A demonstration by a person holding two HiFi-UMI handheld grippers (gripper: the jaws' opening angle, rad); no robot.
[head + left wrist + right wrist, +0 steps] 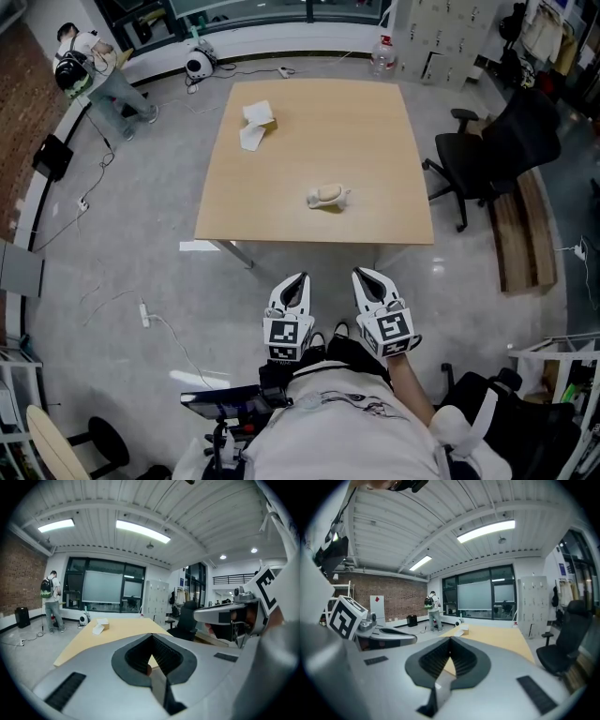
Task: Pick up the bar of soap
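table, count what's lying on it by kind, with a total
bar of soap: 1
small box: 1
white paper piece: 1
total: 3

Tan table (pixel 375 141), whitish soap (pixel 327 197), black chair (pixel 511 150).

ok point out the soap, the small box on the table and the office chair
bar of soap (pixel 327 197), head view, middle of its top
small box (pixel 262 114), head view, its top face
office chair (pixel 521 137), head view, its backrest
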